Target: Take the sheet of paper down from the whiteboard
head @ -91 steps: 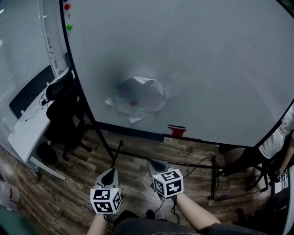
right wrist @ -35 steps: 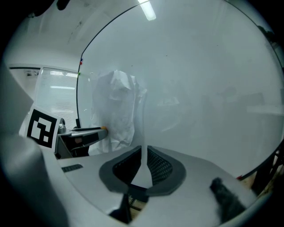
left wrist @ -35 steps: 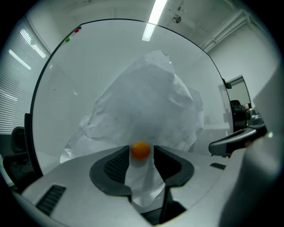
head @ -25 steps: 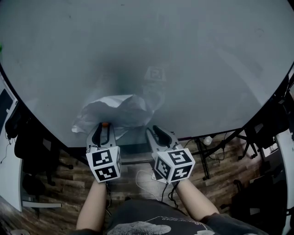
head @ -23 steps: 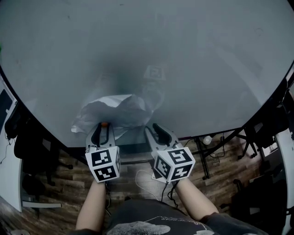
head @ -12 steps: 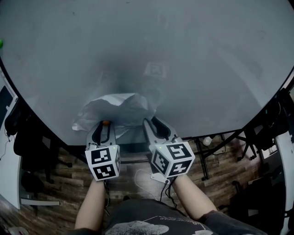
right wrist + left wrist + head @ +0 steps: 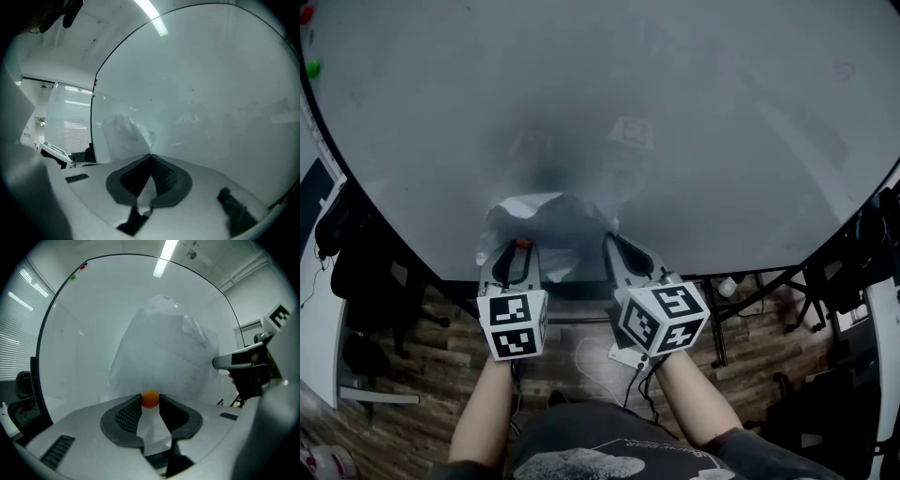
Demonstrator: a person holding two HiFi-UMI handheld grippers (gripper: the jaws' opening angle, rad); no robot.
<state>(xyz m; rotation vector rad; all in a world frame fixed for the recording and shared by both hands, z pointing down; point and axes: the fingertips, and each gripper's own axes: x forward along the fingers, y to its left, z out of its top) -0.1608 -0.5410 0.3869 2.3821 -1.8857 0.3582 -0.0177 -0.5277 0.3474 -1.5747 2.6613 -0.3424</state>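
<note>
A crumpled white sheet of paper (image 7: 546, 217) hangs low on the whiteboard (image 7: 675, 112). A small orange magnet (image 7: 522, 243) sits at its lower left part. My left gripper (image 7: 517, 249) is shut on that orange magnet (image 7: 150, 399), with the pads pressing it from both sides and the paper (image 7: 164, 348) rising behind it. My right gripper (image 7: 611, 240) is level at the sheet's lower right edge. In the right gripper view its jaws (image 7: 150, 157) meet at the tips, shut on the edge of the paper (image 7: 124, 133).
A red magnet (image 7: 307, 13) and a green magnet (image 7: 313, 67) stick to the board's upper left corner. A black office chair (image 7: 356, 262) and a desk (image 7: 314, 216) stand to the left. The board's stand legs (image 7: 722, 309) and cables cross the wooden floor below.
The right gripper's jaws stood apart by the paper's right edge and have now shut on it. The left gripper has stayed on the orange magnet.
</note>
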